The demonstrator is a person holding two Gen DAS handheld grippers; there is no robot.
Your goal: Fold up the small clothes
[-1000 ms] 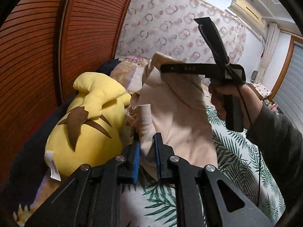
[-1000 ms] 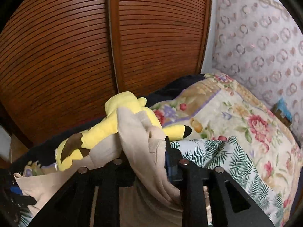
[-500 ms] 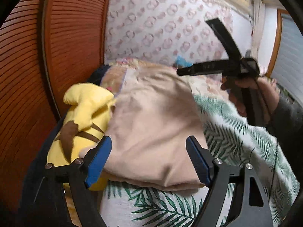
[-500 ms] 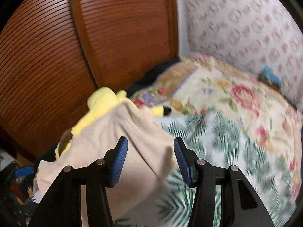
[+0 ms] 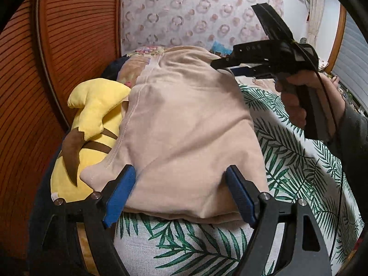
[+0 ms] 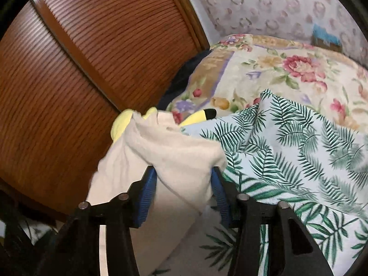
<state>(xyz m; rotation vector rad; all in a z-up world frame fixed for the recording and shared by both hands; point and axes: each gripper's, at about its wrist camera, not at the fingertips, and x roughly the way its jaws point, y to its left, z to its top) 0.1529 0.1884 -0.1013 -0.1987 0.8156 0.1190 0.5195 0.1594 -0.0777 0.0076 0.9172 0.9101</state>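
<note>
We see the bed point(image 5: 299, 184) under a palm-leaf sheet, and we place everything else by the beige garment point(image 5: 184, 126) spread across it. Behind the garment runs a floral quilt point(image 6: 276, 69), and beyond that a wall with ring-pattern paper point(image 5: 195, 11). To the garment's left stands a slatted wooden door point(image 5: 76, 46). The garment lies flat on the sheet, its left edge draped over a yellow plush toy point(image 5: 92, 119) that sits wedged between garment and door.

At the garment's near edge our left gripper point(image 5: 179, 193) points down at it, jaws spread wide. The cloth's hem lies between the blue pads point(image 5: 119, 191), and they do not press on it, so nothing is gripped.

At the garment's far right corner our right gripper point(image 6: 184, 184) is held by a hand point(image 5: 306, 101) wrapped round its handle, sleeve trailing off to the right. It is tilted down toward the cloth. From its own camera a fold of the garment sits bunched between the fingers point(image 6: 147, 195), and the jaws are closing on it. The cloth fills the gap from pad to pad, though we cannot tell how firmly it is pinched.
</note>
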